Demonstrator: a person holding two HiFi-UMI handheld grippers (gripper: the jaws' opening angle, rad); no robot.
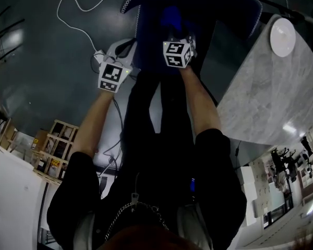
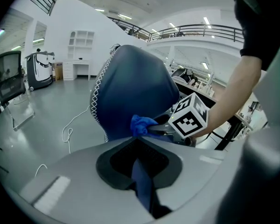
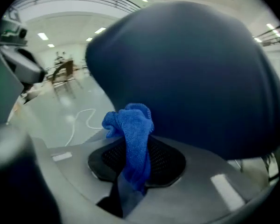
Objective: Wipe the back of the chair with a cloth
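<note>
Note R claw (image 3: 130,181) clenched on blue cloth (image 3: 133,134), bunched above tips, top against dark-blue chair back (image 3: 191,78), approx. mid-width. Read L claw (image 2: 141,169) as clenched, nothing betw. tips; held just beside chair back's white-stitched L edge, apart from it. See white cable (image 1: 78,4) looped on floor (image 1: 36,46) nearby.
</note>
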